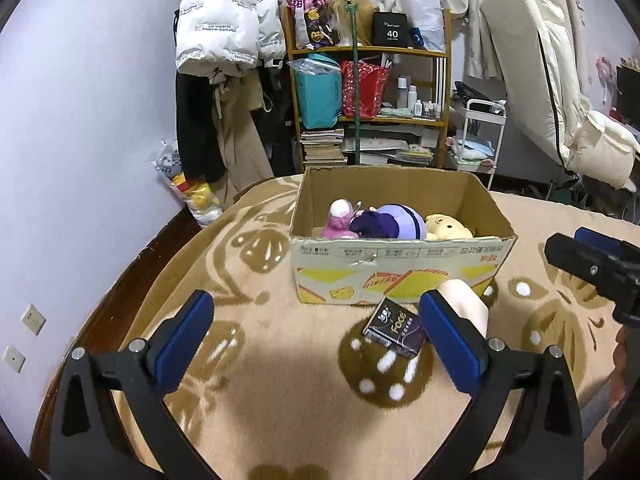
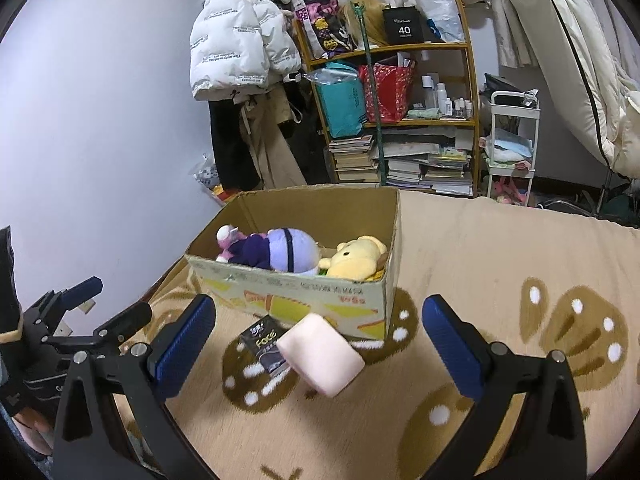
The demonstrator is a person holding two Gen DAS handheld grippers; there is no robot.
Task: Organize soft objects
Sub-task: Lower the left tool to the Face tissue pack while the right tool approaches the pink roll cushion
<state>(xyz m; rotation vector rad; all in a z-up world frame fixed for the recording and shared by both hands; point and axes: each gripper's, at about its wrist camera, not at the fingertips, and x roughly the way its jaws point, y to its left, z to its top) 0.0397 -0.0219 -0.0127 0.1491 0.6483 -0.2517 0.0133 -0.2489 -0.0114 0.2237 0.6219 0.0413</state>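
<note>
Two tools spread, toys boxed

Two tools hover over the blanket [image 2: 500,248], both with jaws spread wide and nothing between them. Ahead of the left tool [image 1: 316,330] and right tool [image 2: 320,344] stands the box [image 1: 400,268], holding a purple doll [image 1: 394,222], a yellow bear [image 1: 446,228] and a pink toy [image 1: 340,222]. Between box and tools lie a pink cushion [image 2: 322,354] and, touching it, a tissue pack [image 1: 394,330].

Bed covered by a tan blanket [image 2: 480,248] with brown floral pattern. Resting directly on it: an open cardboard box [image 2: 304,300], a dark tissue pack [image 2: 266,344] just before the box, and a pink foam block [image 2: 320,354] touching the pack.
</note>
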